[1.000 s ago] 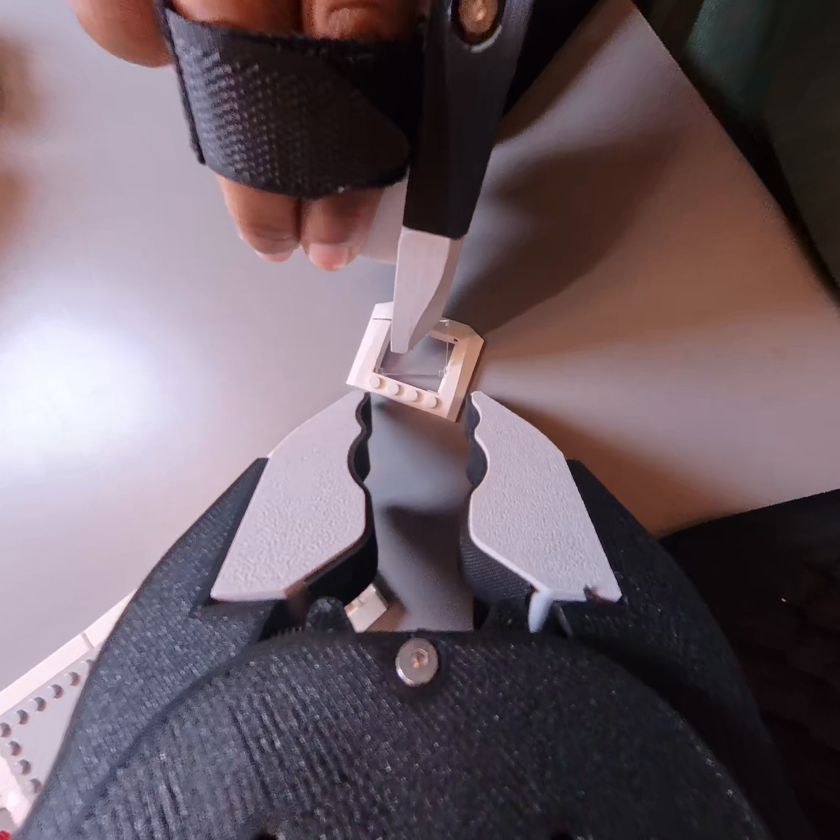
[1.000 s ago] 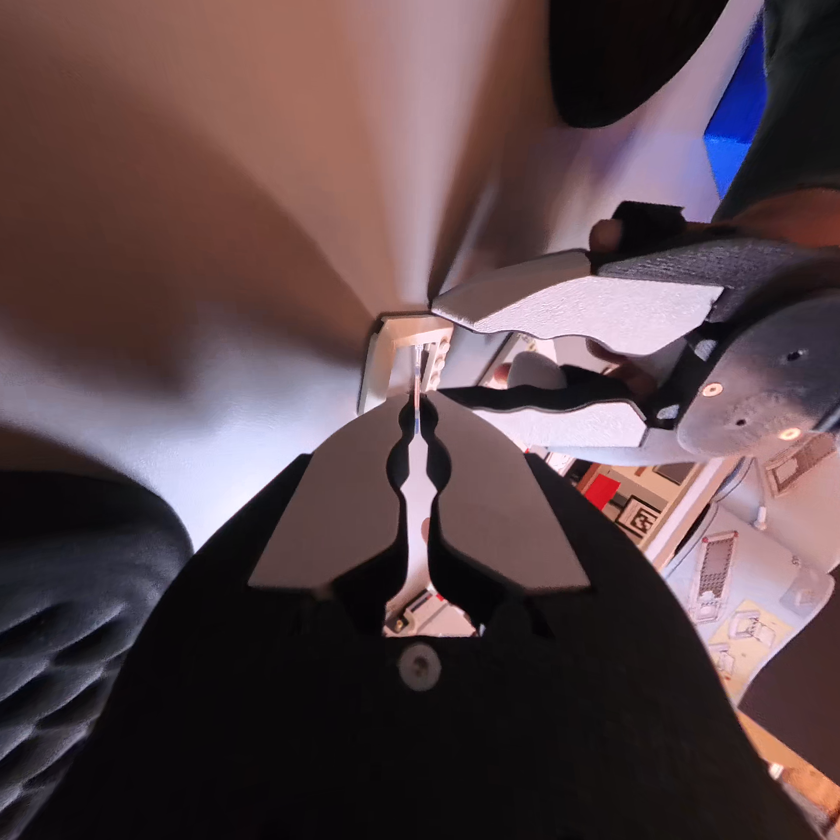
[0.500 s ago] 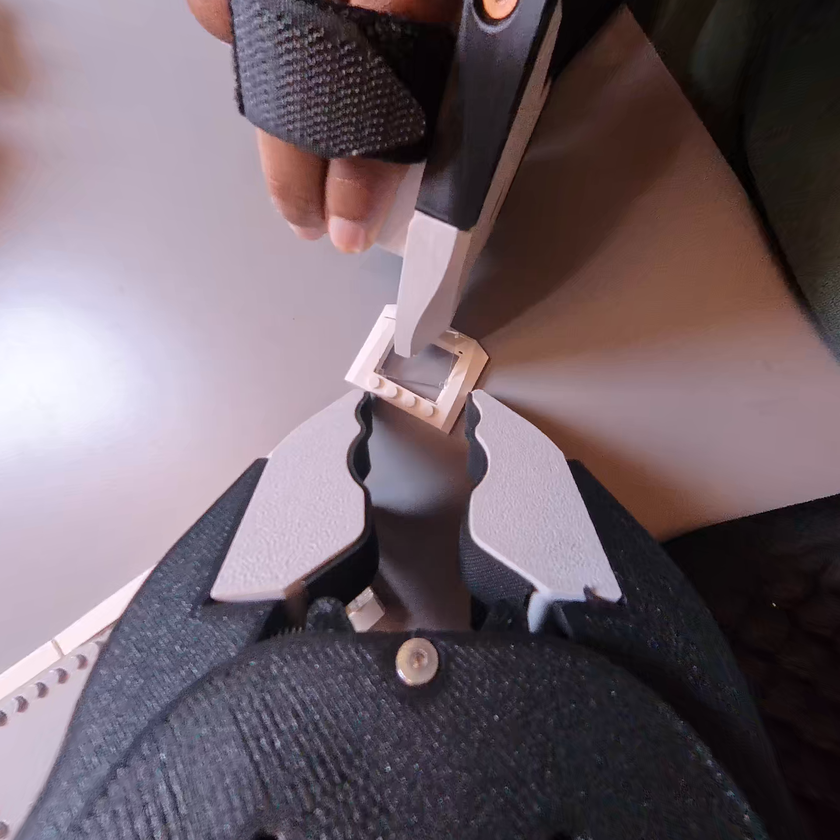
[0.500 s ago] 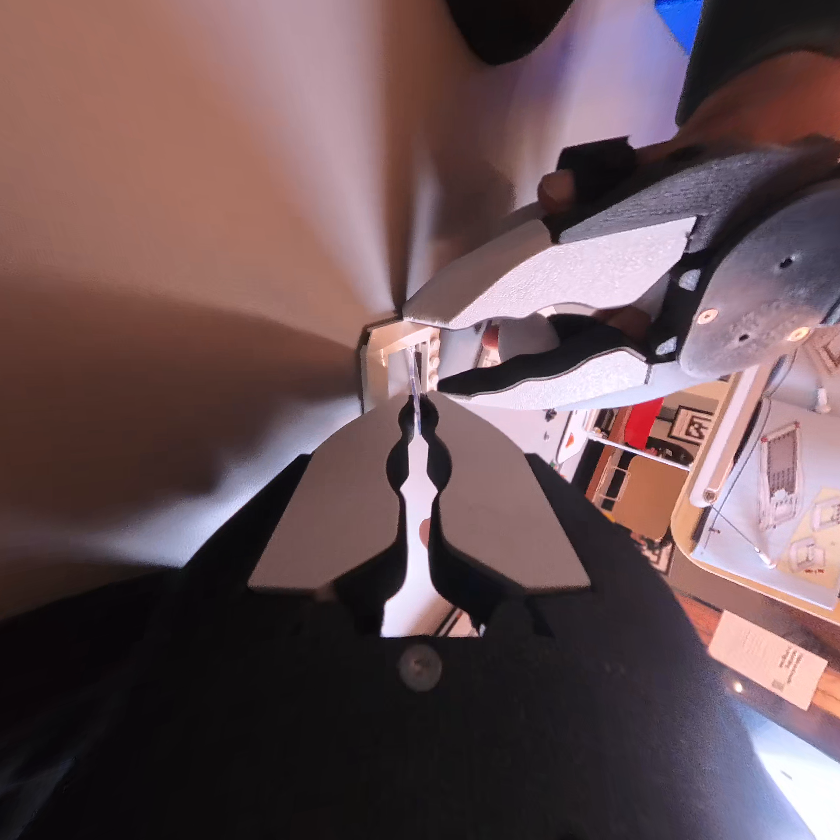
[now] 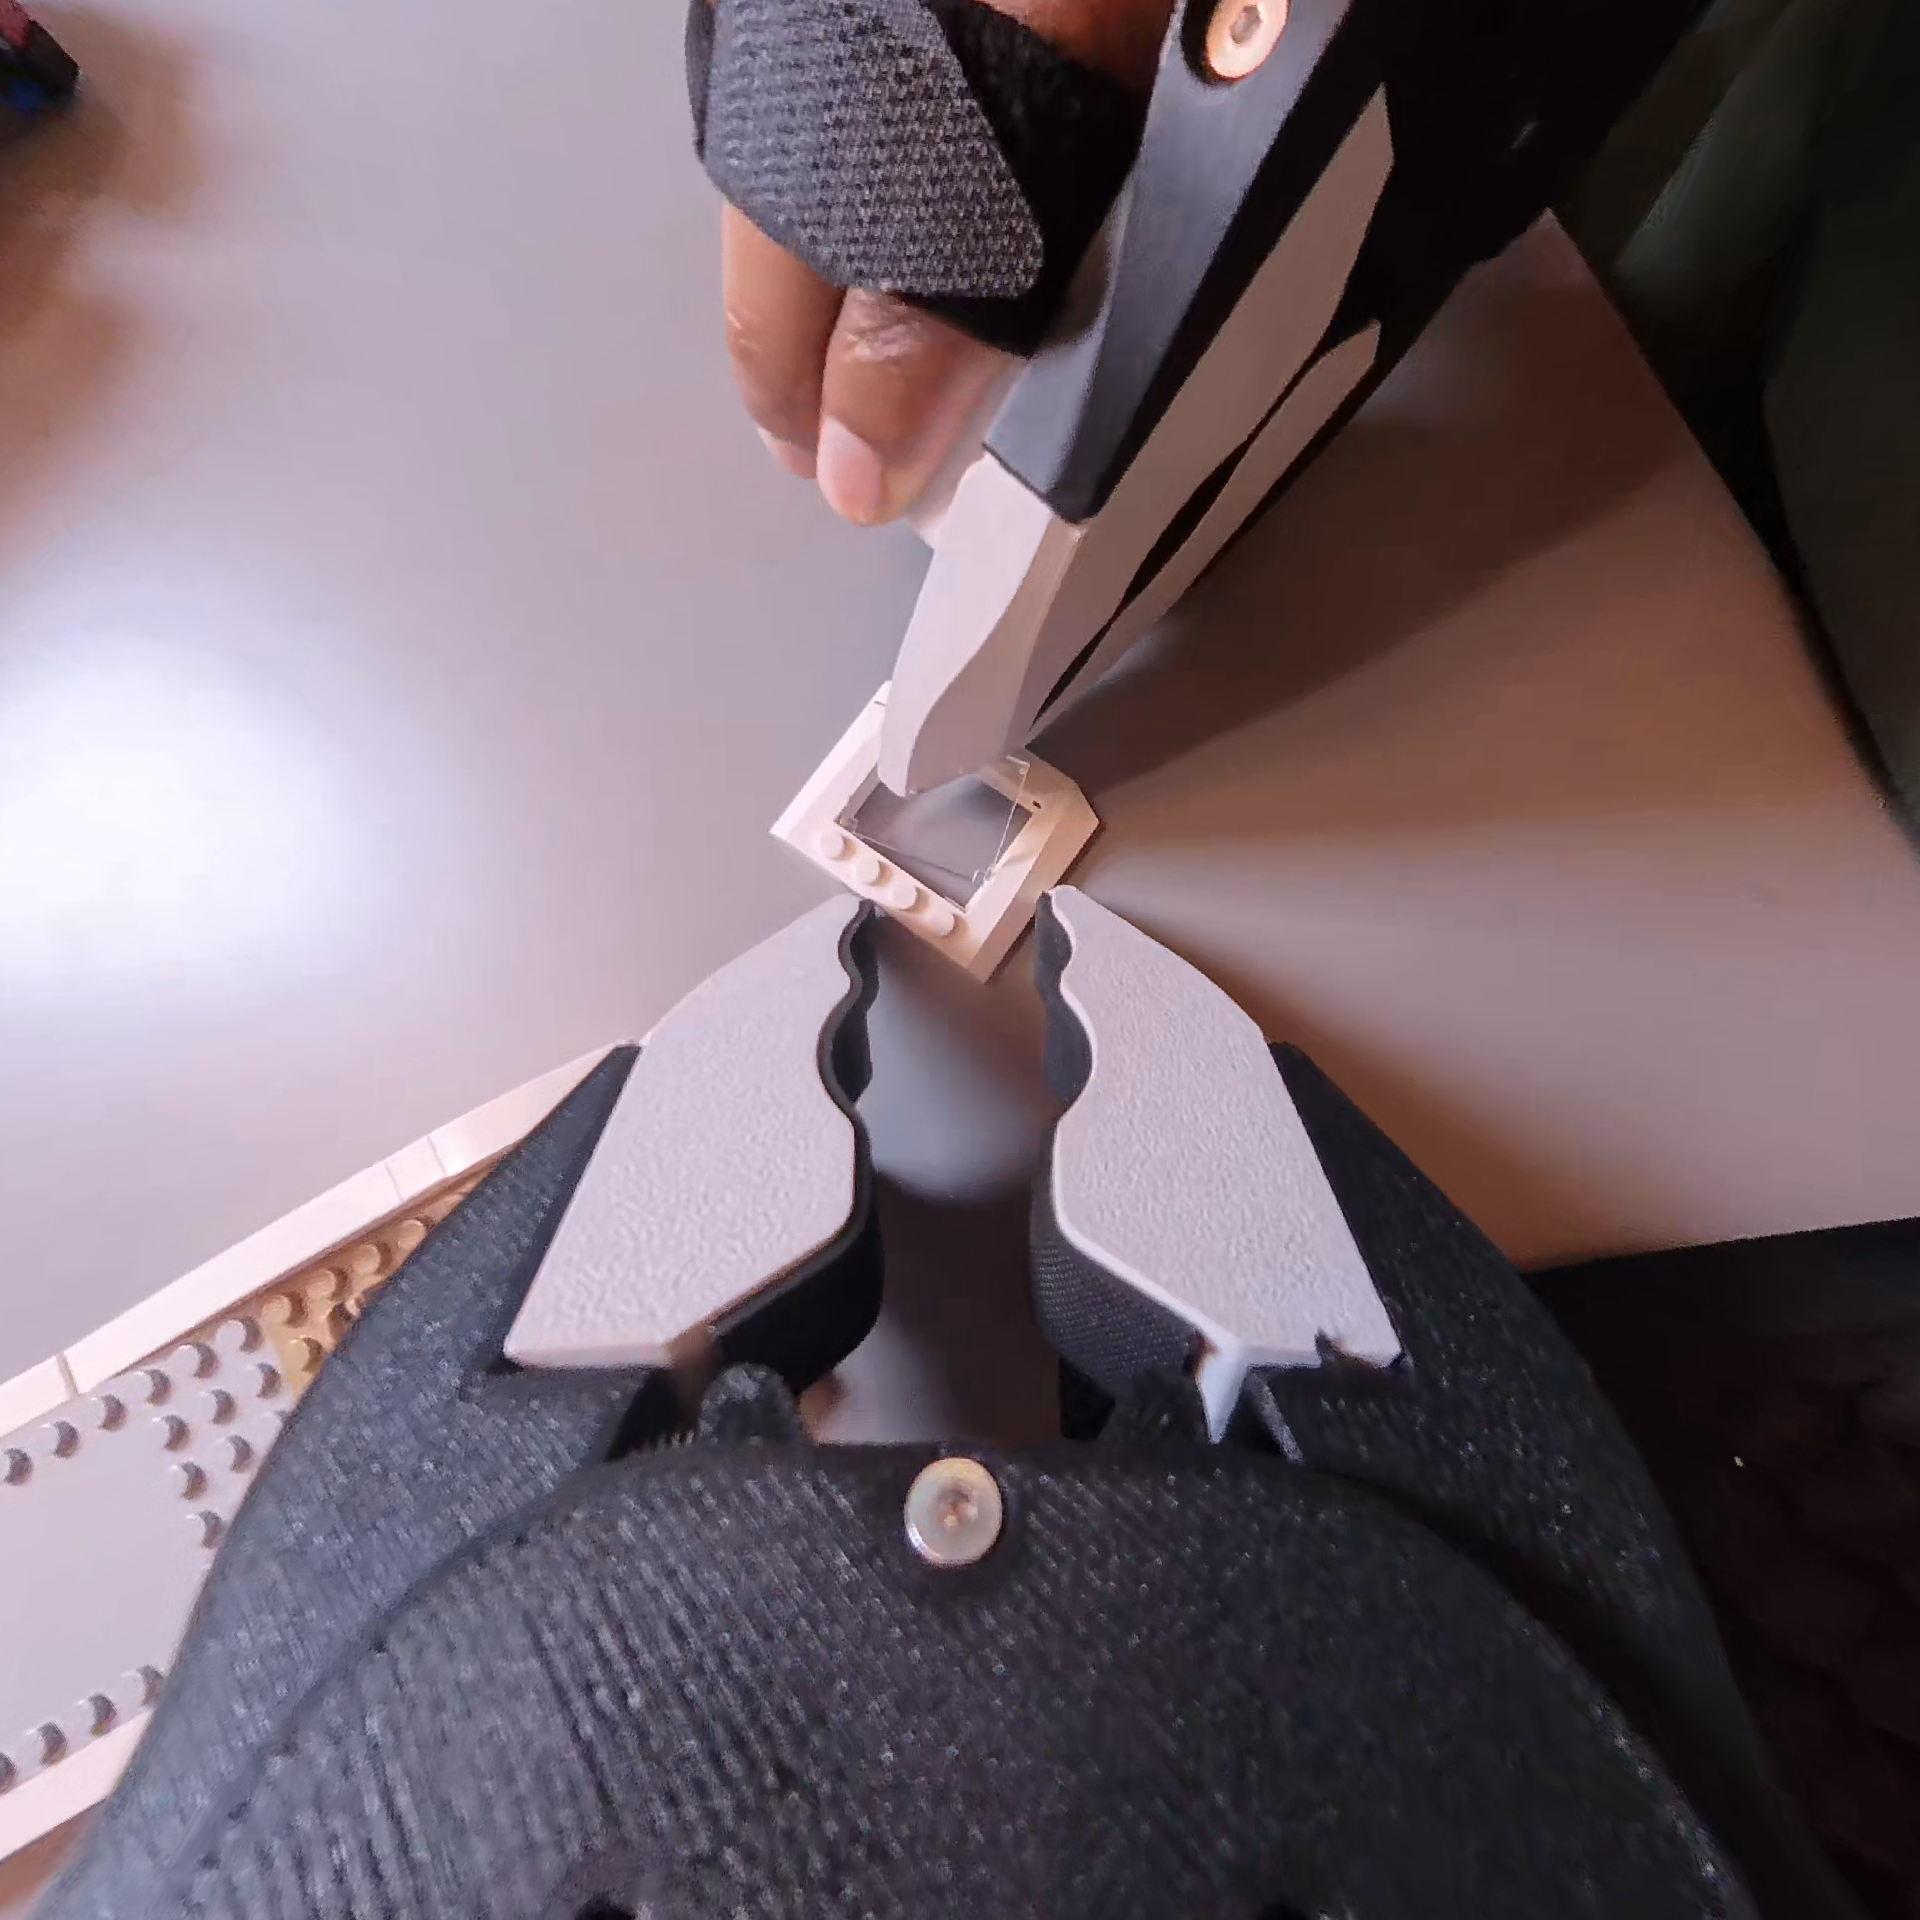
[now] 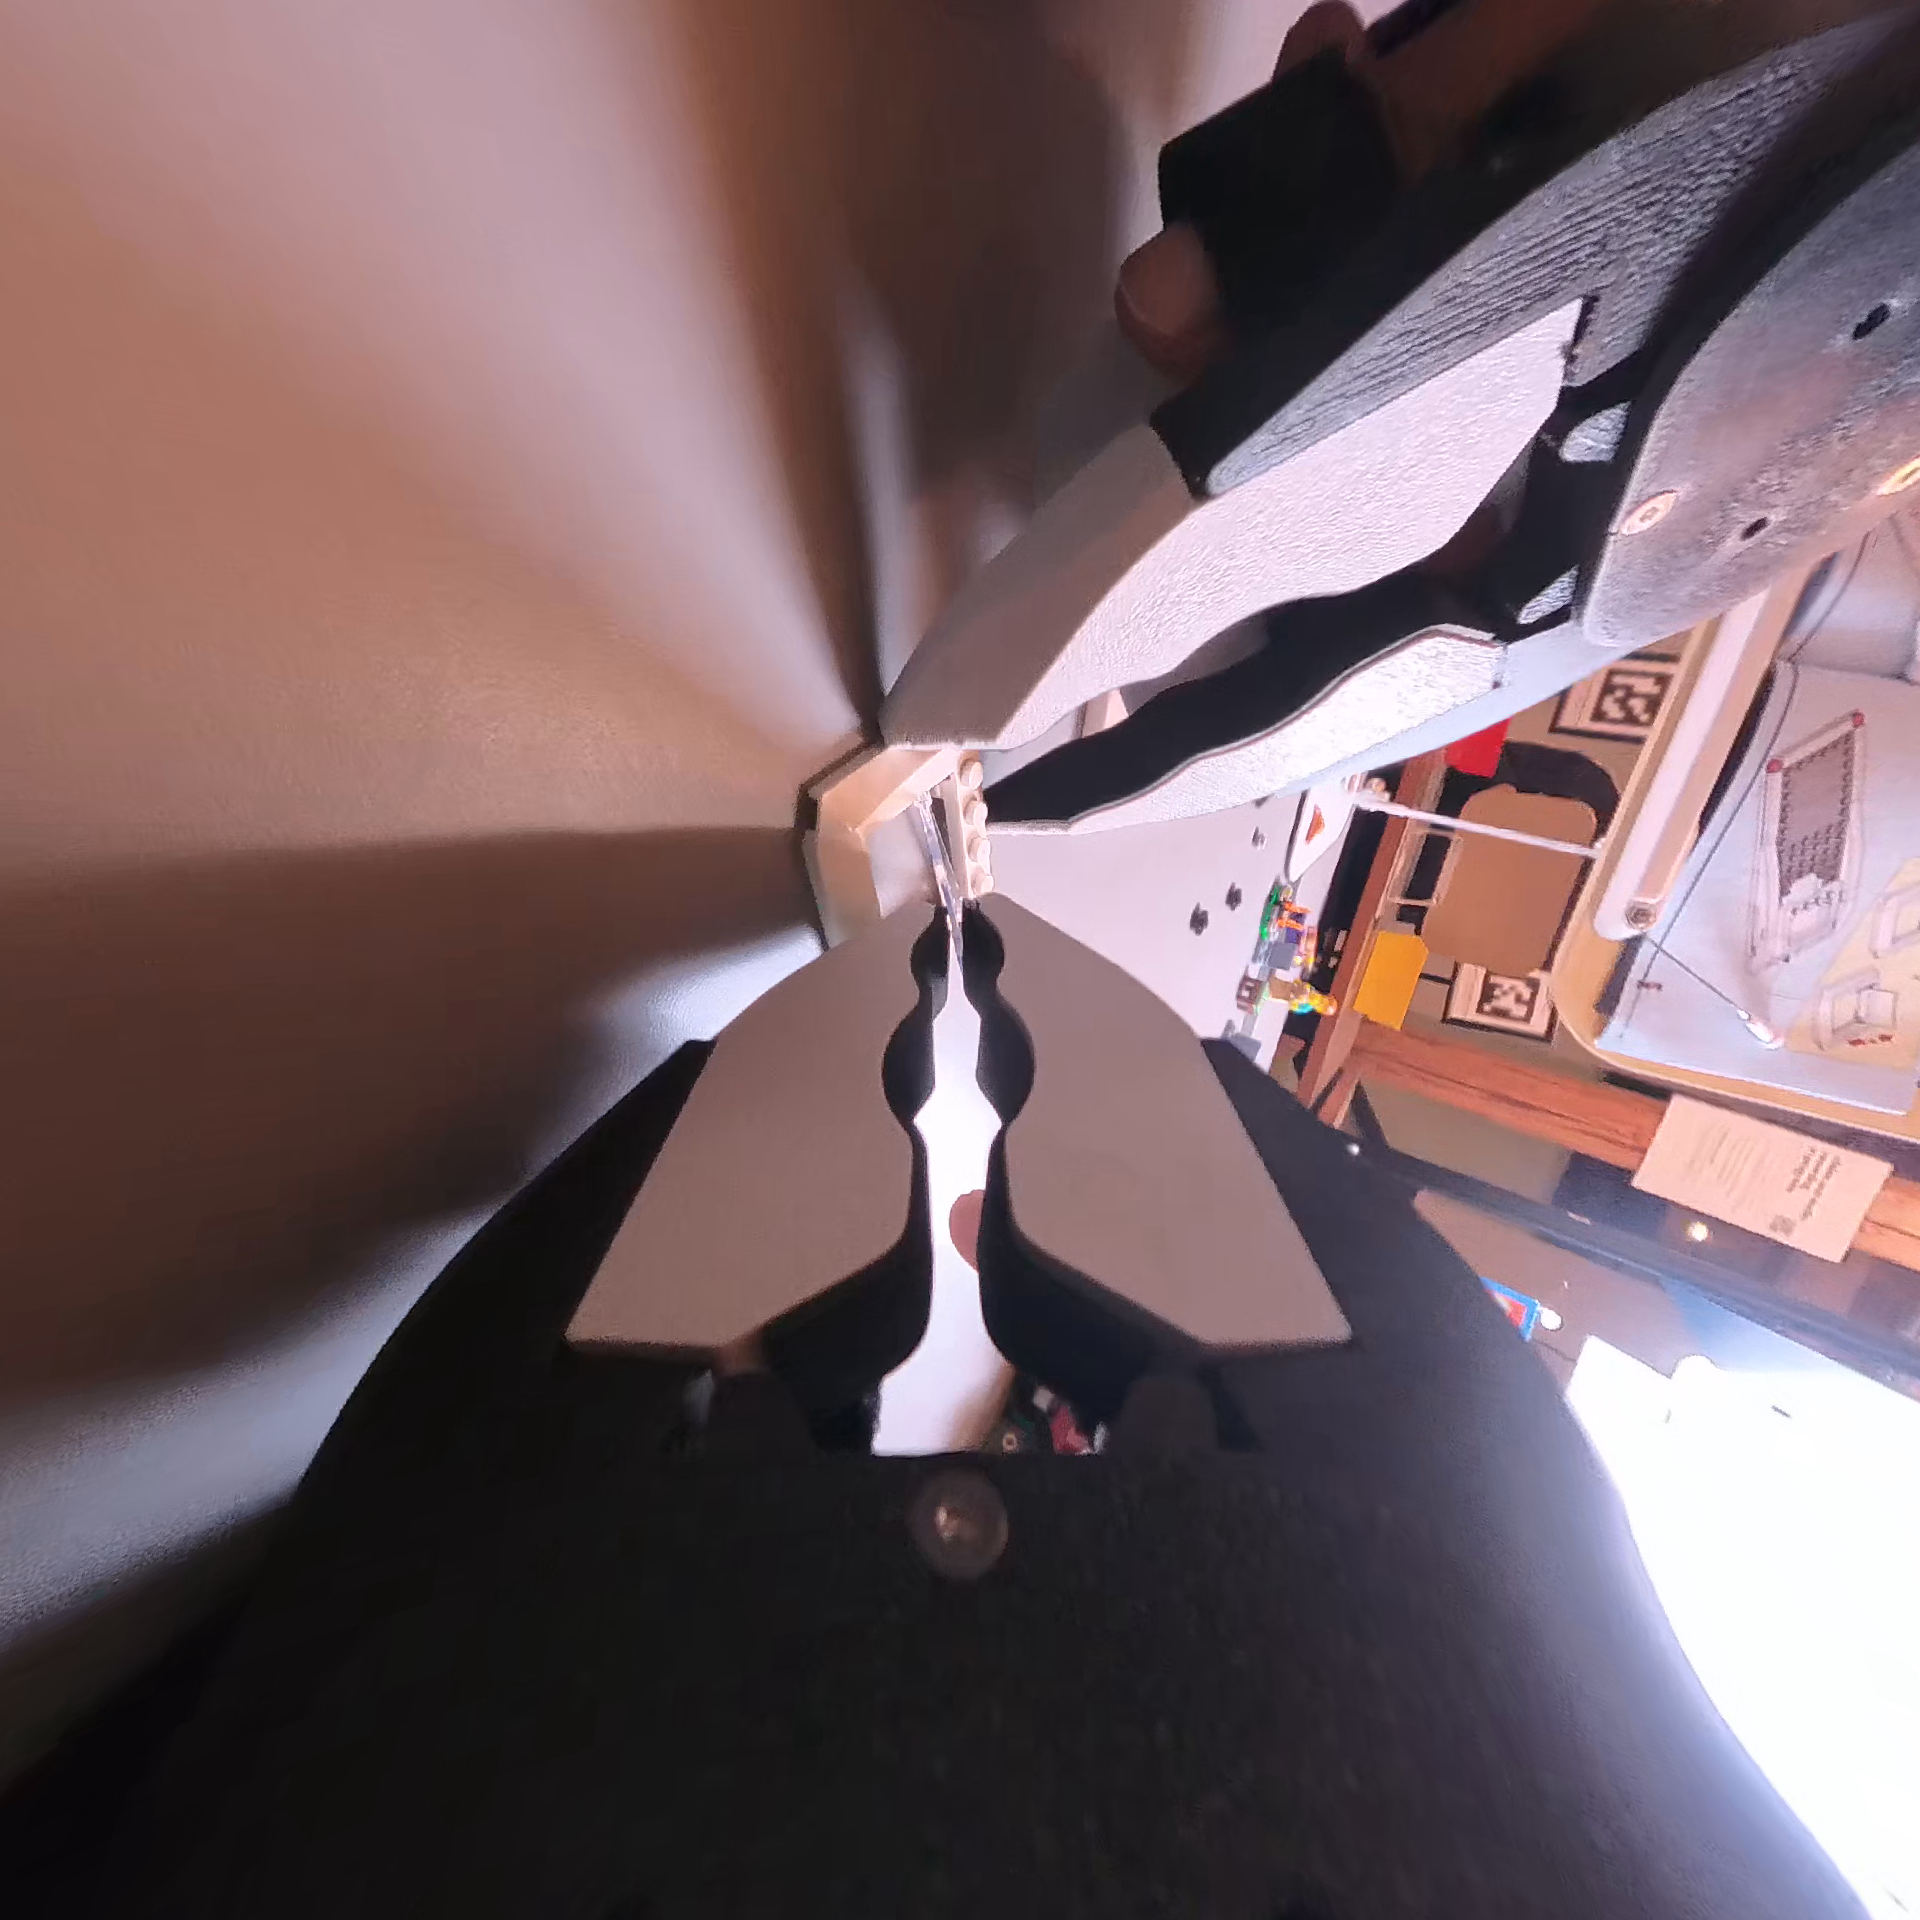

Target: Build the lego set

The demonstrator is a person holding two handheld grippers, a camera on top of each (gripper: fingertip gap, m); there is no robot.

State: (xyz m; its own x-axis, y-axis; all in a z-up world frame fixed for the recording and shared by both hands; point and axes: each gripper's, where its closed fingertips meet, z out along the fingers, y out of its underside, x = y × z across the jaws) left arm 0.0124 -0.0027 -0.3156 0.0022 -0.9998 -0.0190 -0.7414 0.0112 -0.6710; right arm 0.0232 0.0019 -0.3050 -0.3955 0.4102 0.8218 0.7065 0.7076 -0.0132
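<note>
The left gripper (image 5: 951, 920) has its fingers apart, straddling a white window frame brick (image 5: 1013, 904) without clamping it. The right gripper (image 6: 954, 914) has its fingers closed on the brick's clear pane (image 6: 935, 852). Both are above a glossy grey surface (image 5: 364, 623); a studded baseplate (image 5: 156, 1455) lies near left. Shelving and a side table (image 6: 1766, 987) stand beyond. Since the earlier frame the left fingers have narrowed and the right grip is unchanged.

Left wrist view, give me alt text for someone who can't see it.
A white toy-brick window frame stands on a grey table just past the open left gripper. The right gripper pinches the clear pane in it. A studded baseplate shows lower left.
</note>
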